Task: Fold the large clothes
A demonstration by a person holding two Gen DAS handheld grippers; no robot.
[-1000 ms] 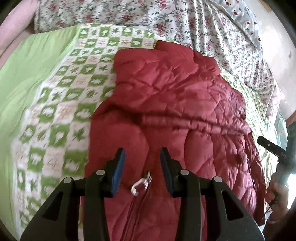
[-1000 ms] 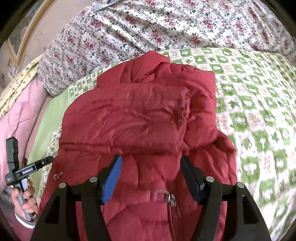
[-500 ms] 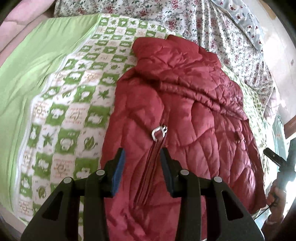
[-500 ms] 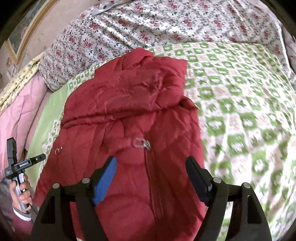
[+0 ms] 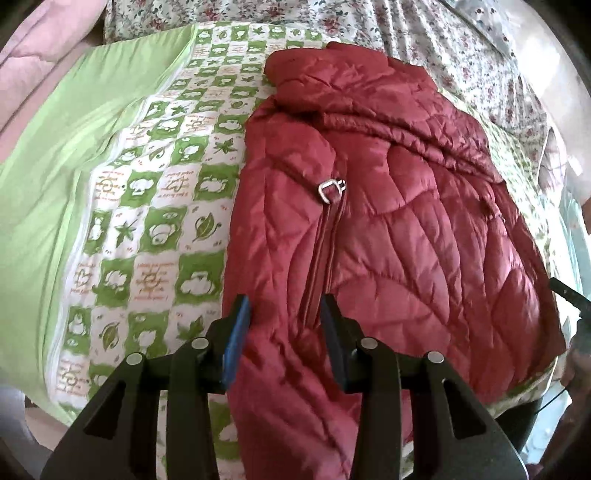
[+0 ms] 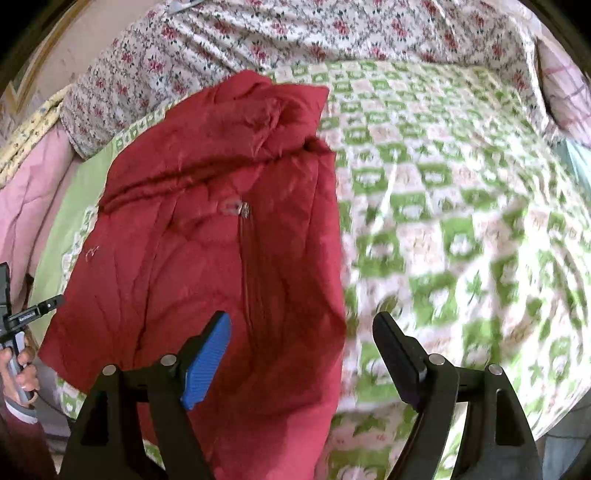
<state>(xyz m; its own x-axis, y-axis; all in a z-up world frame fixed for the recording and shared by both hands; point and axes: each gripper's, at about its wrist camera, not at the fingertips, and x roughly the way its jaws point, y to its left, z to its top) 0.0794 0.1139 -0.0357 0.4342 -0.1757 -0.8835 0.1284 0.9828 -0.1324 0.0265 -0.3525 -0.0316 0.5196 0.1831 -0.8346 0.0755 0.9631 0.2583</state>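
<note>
Setting: a bed (image 5: pixel 155 206) is being used as the work surface, covered with a green-and-white checked quilt (image 6: pixel 443 206), with a flowered cover (image 6: pixel 295 33) bunched along its far side.

Jacket: a red quilted jacket (image 5: pixel 406 236) is lying on the quilt, zipped, its collar end pointing toward the flowered cover and its hem hanging toward the bed's near edge.

Landmark: the silver zip pull (image 5: pixel 332 189) is sitting at the top of the closed zip, roughly mid-chest; a puffed fold is lying across the jacket beyond the pull.

Left gripper: the left gripper (image 5: pixel 284 343) is being held over the hem, straddling the lower zip line below the pull; its fingers are standing partly apart, with no grip shown on the fabric.

Right gripper: the right gripper (image 6: pixel 303 354) is being held over the jacket's edge on the open-quilt side of the pull; its fingers have just been spreading wider and are gripping nothing, with jacket edge and quilt seen between them.

Handling: the padding is judged light, soft and springy, the shell slippery; a shallow pinch is likely to be lost.

Where to grip: the hem corners either side of the zip are judged best, being firmer seamed edges.
</note>
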